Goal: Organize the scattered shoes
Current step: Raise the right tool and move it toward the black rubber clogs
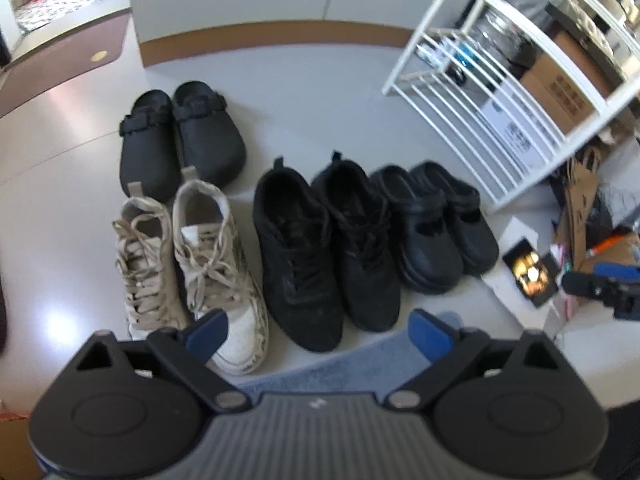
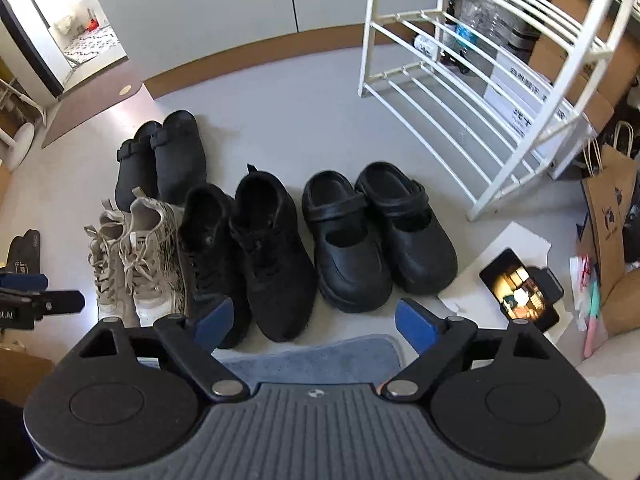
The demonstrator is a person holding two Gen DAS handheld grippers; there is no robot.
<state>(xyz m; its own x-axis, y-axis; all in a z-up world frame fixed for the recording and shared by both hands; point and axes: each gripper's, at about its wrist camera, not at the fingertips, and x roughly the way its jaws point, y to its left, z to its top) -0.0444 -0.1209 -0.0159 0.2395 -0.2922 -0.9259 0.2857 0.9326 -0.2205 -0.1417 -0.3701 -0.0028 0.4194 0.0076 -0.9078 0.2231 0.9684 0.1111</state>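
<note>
A: Black sneakers point(image 2: 248, 256) sit mid-row on the floor point(image 2: 280, 128), between beige sneakers point(image 2: 136, 256) and chunky clogs point(image 2: 376, 236).
B: Both tools, left tool point(image 1: 316, 332) and right tool point(image 2: 312, 320), gape wide, holding nothing.

Open pale floor point(image 2: 288, 120) lies beyond the shoes, between them and the far wall point(image 2: 224, 4), giving unobstructed passage. At the far right, the white wire shoe rack point(image 2: 472, 120) stands on the floor, its near corner post close to the strapped black clogs point(image 2: 380, 236). Three pairs form a touching row: beige sneakers point(image 1: 188, 256), black sneakers point(image 1: 324, 252), strapped black clogs; no gap separates them. A second pair of black clogs point(image 1: 180, 136) stands behind the beige sneakers. A phone point(image 2: 520, 284) on white paper and paper bags point(image 2: 608, 220) crowd the right side. A blue mat point(image 2: 316, 356) lies nearest.
</note>
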